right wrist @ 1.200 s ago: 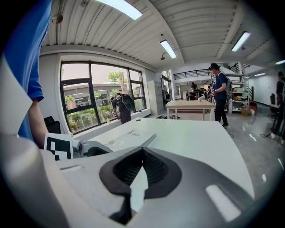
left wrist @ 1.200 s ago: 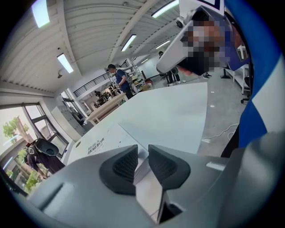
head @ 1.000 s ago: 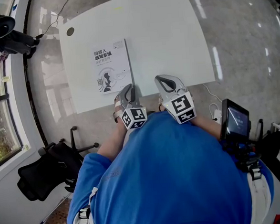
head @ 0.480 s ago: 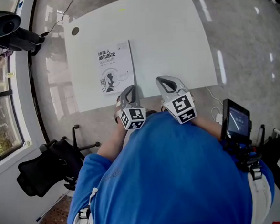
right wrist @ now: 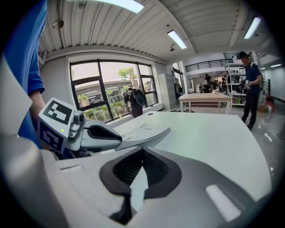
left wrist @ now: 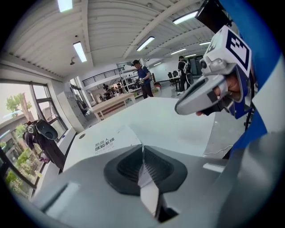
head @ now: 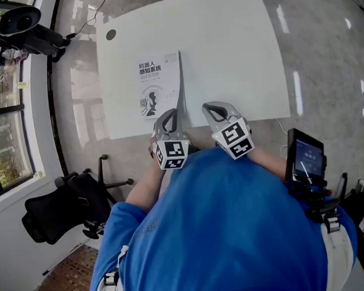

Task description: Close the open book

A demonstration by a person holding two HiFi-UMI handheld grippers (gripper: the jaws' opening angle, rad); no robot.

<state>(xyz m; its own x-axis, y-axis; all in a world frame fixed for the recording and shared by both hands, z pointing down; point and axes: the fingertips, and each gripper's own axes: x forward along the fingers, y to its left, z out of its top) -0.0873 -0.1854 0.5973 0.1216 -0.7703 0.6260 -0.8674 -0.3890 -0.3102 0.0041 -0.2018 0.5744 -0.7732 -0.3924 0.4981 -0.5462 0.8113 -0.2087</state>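
A white book [head: 158,84] with a printed cover lies on the white table [head: 231,51], near its front edge. My left gripper [head: 170,113] is at the book's near right corner. Its jaws have just been closing and are now shut on the cover's edge, which shows as a thin sheet between the pads [left wrist: 142,149]. In the right gripper view the cover [right wrist: 144,129] curves up off the table from the left gripper [right wrist: 116,137]. My right gripper [head: 215,106] hovers just right of the book over the table's front edge, its jaws [right wrist: 142,153] shut on nothing.
A black office chair [head: 56,209] stands on the floor to the left, below a window. A black camera rig [head: 25,34] sits at the upper left. A dark screen device [head: 304,158] is at my right side. People stand far off by benches.
The left gripper's jaws have shut on the cover's near right corner and risen a little, and the book's right edge now lifts off the table. The right gripper has shifted slightly.
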